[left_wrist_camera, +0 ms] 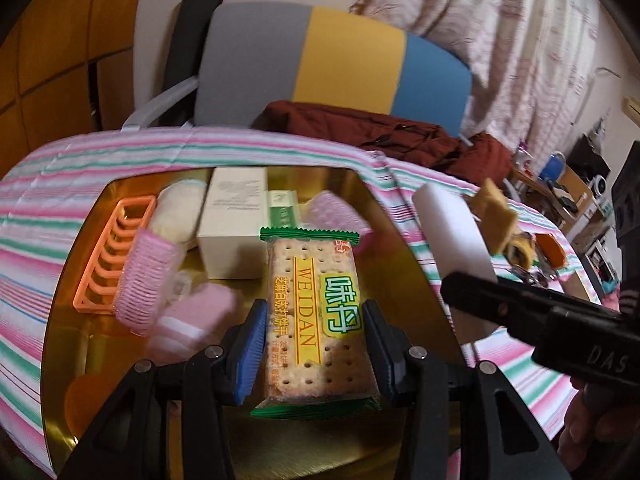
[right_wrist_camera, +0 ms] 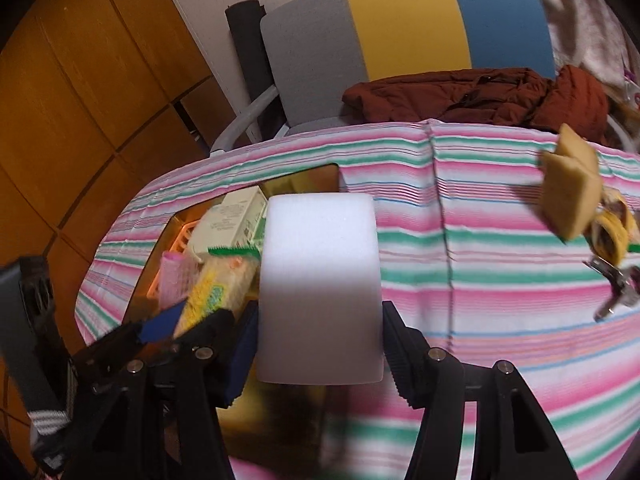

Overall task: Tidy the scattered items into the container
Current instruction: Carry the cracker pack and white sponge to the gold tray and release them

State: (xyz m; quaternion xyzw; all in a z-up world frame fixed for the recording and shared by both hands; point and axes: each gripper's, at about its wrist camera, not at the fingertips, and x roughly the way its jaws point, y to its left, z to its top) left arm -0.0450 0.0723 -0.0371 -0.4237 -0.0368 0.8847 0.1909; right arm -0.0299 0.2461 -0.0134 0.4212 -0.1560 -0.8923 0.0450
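Where striped cloth (right_wrist_camera: 480, 240) ends, a chair (right_wrist_camera: 400, 32), seemingly.

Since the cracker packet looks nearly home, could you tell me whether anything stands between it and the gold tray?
Nothing visible does. The cracker packet, in the left tongs, hangs over a bare patch of the gold tray; the cream box and pink rollers lie farther back.

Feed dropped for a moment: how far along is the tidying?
Done: box, curlers and rack lie in the gold tray. In hand: left hand-held gripper holds crackers, right a white sponge. Left: yellow sponge and small items on the cloth.
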